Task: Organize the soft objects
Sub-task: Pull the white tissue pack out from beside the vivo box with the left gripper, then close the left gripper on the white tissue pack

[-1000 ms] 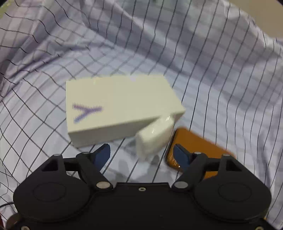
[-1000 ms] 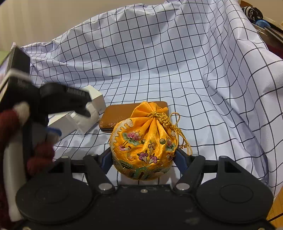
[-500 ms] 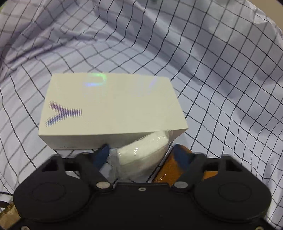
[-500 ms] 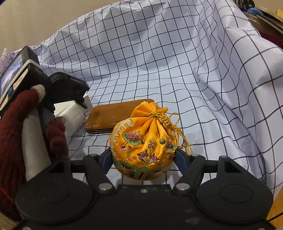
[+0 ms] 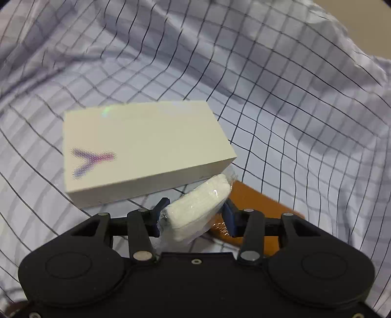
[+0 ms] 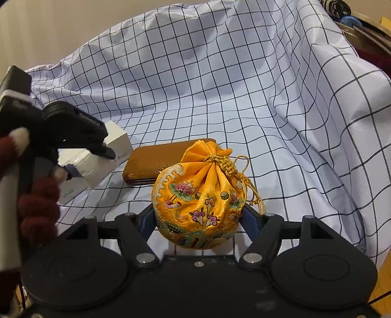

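Left claw (image 5: 194,217) clamps the wrapped tissue pack (image 5: 198,208) – lift gently – while right claw (image 6: 198,220) pinches the embroidered pouch (image 6: 199,203).

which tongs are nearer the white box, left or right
Left. The left tongs, shut on a wrapped white pack, sit just beside the white box; the right tongs hold the yellow pouch farther off.

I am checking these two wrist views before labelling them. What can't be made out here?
- Left wrist view: the orange case is partly hidden by the white packet and the left gripper.
- Right wrist view: the bottom of the yellow pouch is hidden behind the right gripper.
- Right wrist view: the items at the top right corner are cut off.
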Demonstrator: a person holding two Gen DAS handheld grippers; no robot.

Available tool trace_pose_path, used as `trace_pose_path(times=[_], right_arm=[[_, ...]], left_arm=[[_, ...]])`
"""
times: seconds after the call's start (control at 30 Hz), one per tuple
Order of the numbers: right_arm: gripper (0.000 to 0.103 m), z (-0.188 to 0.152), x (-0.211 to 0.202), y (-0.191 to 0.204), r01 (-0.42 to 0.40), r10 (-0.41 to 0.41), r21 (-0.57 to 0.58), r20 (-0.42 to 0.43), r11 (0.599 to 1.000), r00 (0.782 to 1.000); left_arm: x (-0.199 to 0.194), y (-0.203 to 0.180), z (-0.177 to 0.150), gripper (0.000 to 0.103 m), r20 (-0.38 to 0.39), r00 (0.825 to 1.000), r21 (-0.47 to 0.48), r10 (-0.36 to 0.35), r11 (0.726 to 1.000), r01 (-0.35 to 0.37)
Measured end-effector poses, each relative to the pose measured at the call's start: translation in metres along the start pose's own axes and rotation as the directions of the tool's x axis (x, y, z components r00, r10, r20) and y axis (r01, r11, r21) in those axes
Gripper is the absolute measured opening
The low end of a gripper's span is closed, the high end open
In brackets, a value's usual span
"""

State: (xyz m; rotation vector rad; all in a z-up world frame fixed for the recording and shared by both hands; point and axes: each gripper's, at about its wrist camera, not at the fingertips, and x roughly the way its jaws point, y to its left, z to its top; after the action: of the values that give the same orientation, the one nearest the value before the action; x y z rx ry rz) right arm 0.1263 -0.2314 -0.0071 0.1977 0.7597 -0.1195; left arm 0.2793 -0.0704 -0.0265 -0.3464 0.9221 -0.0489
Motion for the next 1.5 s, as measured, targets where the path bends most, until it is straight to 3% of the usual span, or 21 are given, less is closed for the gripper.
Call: trace_pose_path(times=[0.13, 0.2, 0.33, 0.37, 0.4, 0.53, 0.63, 0.77, 0.9, 1.1, 1.3, 1.5], right_arm=[[0.07, -0.002, -0.005, 0.004, -0.002, 0.002, -0.005, 0.005, 1.0, 1.0], [0.07, -0.002, -0.007, 0.005, -0.006, 0.006, -0.01, 0.004, 1.0, 1.0], [0.07, -0.002, -0.01, 0.008, -0.009, 0.009, -0.017, 0.006, 1.0, 1.0], [0.07, -0.002, -0.011, 0.008, -0.008, 0.008, -0.018, 0.008, 1.0, 1.0], [0.07, -0.002, -0.012, 0.007, -0.007, 0.007, -0.019, 0.009, 1.0, 1.0], [0.07, -0.002, -0.011, 0.006, -0.006, 0.006, -0.019, 0.003, 1.0, 1.0], [0.07, -0.002, -0.01, 0.006, -0.011, 0.011, -0.015, -0.004, 1.0, 1.0], [0.07, -0.002, -0.008, 0.006, -0.019, 0.019, -0.008, -0.008, 1.0, 1.0], [0.07, -0.002, -0.008, 0.005, -0.021, 0.021, -0.005, -0.009, 1.0, 1.0], [0.07, -0.001, -0.006, 0.003, -0.017, 0.017, 0.003, -0.015, 1.0, 1.0], [0.07, -0.001, -0.005, 0.006, -0.025, 0.025, 0.002, -0.016, 1.0, 1.0], [0.07, -0.001, -0.004, 0.006, -0.027, 0.027, -0.002, -0.027, 1.0, 0.999]], left_arm=[[-0.011, 0.004, -0.011, 0.046, 0.101, 0.995, 0.154, 0.023, 0.987, -0.038], [-0.006, 0.003, -0.017, 0.048, 0.072, 0.997, 0.247, 0.002, 0.969, -0.02], [0.002, 0.004, -0.037, 0.051, -0.011, 1.0, 0.342, -0.021, 0.939, 0.023], [0.0, 0.003, -0.041, 0.058, -0.011, 1.0, 0.359, -0.027, 0.933, 0.029], [-0.002, 0.003, -0.044, 0.067, -0.013, 0.999, 0.367, -0.035, 0.929, 0.038], [-0.011, 0.003, -0.045, 0.072, -0.037, 0.995, 0.377, -0.088, 0.921, 0.095], [-0.011, 0.004, -0.045, 0.082, -0.061, 0.993, 0.39, -0.103, 0.913, 0.119], [0.003, 0.002, -0.048, 0.083, -0.132, 0.986, 0.425, -0.1, 0.893, 0.148], [0.006, 0.004, -0.05, 0.082, -0.141, 0.985, 0.437, -0.095, 0.887, 0.148], [-0.008, 0.009, -0.04, 0.083, -0.182, 0.965, 0.412, -0.188, 0.877, 0.249], [-0.003, 0.002, -0.035, 0.087, -0.174, 0.974, 0.479, -0.148, 0.851, 0.215], [0.009, -0.012, -0.043, 0.087, -0.188, 0.973, 0.553, -0.132, 0.805, 0.216]])
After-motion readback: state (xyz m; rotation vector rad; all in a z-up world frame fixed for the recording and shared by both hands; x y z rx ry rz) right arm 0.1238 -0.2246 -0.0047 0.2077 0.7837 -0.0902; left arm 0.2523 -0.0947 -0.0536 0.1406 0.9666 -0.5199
